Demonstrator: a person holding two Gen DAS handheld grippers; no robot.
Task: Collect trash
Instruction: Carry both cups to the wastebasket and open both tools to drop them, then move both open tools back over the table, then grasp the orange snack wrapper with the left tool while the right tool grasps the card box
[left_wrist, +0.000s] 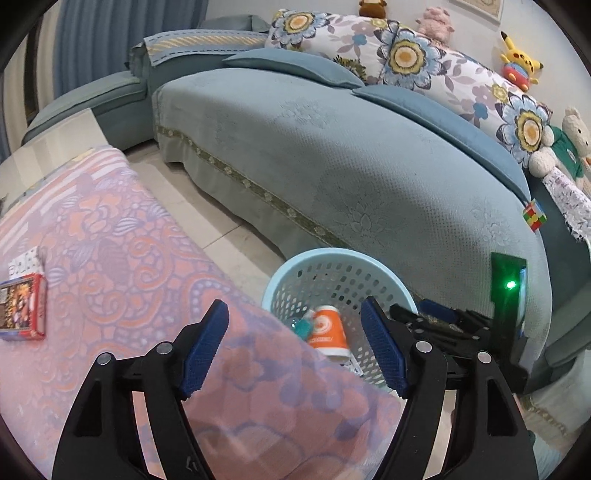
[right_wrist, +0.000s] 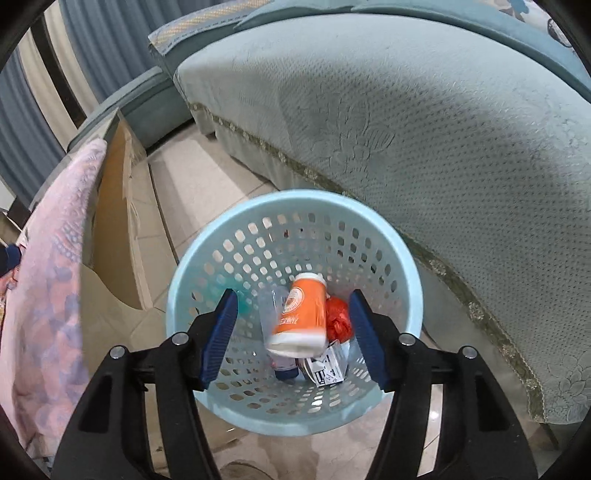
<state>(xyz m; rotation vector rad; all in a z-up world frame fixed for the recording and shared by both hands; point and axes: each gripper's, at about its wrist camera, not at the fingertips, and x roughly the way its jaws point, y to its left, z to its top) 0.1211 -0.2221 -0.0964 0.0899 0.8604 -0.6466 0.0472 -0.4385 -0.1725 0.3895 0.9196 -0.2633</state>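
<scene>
Both tools — left (left_wrist: 293, 341), right (right_wrist: 291, 332) — agape, empty, over basket (right_wrist: 384, 221) rim w/ bottle (right_wrist: 303, 314)

My right gripper (right_wrist: 291, 336), jaws apart and empty, hangs over a pale blue basket (right_wrist: 402, 258) holding an orange bottle (right_wrist: 303, 314), red wrapper (right_wrist: 338, 319) and clear bottle (right_wrist: 271, 314).

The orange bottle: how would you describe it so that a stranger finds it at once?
On the floor before the teal sofa stands a pale blue perforated basket. Inside, the orange bottle lies tilted, white at both ends, the largest item among the trash.
</scene>
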